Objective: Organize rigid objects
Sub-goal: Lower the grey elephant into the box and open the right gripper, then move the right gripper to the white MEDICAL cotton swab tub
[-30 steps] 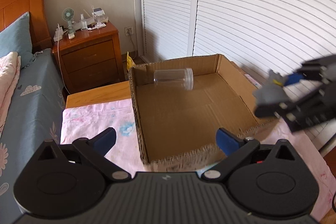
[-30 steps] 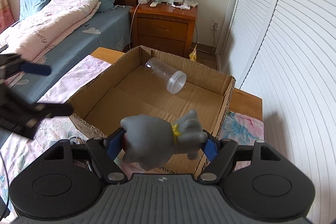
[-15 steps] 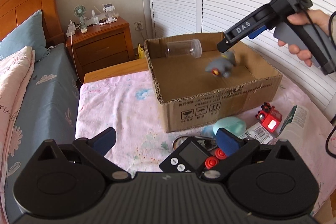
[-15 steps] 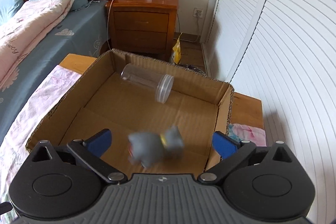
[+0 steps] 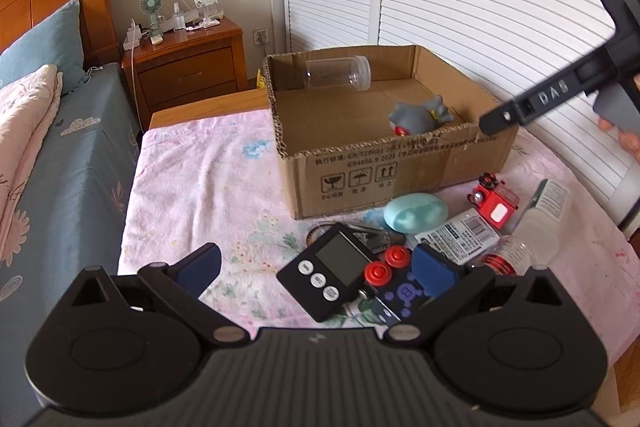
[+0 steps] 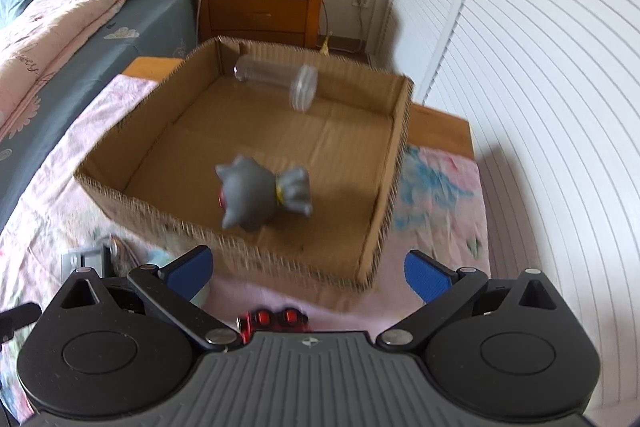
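A grey toy figure (image 6: 262,197) lies on the floor of the open cardboard box (image 6: 384,223), near its front wall; the left wrist view shows the same grey toy figure (image 5: 420,115) in the cardboard box (image 5: 360,175). A clear plastic jar (image 6: 276,83) lies on its side at the back of the box. My right gripper (image 6: 308,273) stands open and empty above the box's front edge. My left gripper (image 5: 316,267) is open above a black digital timer (image 5: 332,269) and a small dark controller with red buttons (image 5: 390,283), touching neither.
In front of the box on the pink flowered cloth (image 5: 208,187) lie a teal oval case (image 5: 416,213), a red toy vehicle (image 5: 494,203), a barcoded packet (image 5: 460,237) and a clear bottle (image 5: 536,223). A bed (image 5: 44,155) is left, a wooden nightstand (image 5: 188,67) behind, louvred doors right.
The right gripper opened and dropped the grey toy, which now lies in the box. The left gripper drew back from the box and down over the clutter in front of it.
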`<state>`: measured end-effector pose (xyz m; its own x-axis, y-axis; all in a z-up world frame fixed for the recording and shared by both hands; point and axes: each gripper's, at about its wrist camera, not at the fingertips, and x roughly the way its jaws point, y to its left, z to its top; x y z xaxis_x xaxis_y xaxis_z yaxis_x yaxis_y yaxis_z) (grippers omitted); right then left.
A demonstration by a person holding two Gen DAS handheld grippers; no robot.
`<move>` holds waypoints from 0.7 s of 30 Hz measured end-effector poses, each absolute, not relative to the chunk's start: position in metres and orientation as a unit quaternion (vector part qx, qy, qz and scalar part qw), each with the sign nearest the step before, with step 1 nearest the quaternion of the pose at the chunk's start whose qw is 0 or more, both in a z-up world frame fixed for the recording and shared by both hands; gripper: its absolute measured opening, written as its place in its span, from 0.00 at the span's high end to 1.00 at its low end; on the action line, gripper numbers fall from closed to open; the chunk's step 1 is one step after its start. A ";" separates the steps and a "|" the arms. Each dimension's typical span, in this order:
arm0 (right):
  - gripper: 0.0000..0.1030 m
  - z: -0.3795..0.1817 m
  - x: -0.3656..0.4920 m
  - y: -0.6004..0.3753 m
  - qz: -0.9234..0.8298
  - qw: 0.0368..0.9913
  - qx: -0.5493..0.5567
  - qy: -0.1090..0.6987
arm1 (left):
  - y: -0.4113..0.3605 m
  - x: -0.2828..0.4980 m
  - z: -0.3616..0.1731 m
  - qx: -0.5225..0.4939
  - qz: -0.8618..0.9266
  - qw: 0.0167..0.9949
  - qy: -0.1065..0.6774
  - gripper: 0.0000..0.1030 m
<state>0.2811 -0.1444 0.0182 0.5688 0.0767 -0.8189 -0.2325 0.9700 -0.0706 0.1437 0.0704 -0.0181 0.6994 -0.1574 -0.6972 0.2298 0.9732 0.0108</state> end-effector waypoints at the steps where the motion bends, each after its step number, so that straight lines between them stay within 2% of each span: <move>1: 0.00 0.014 0.275 -0.148 0.086 0.880 -0.082 0.460 | 0.069 0.141 -0.019 0.049 -0.108 0.920 0.373 0.02; 10: 0.00 -0.022 0.240 -0.174 0.065 0.877 -0.026 0.475 | 0.059 0.121 -0.030 0.044 -0.115 0.920 0.372 0.02; 21: 0.00 -0.035 0.197 -0.196 0.052 0.879 -0.001 0.473 | 0.063 0.110 -0.040 0.013 -0.104 0.915 0.389 0.02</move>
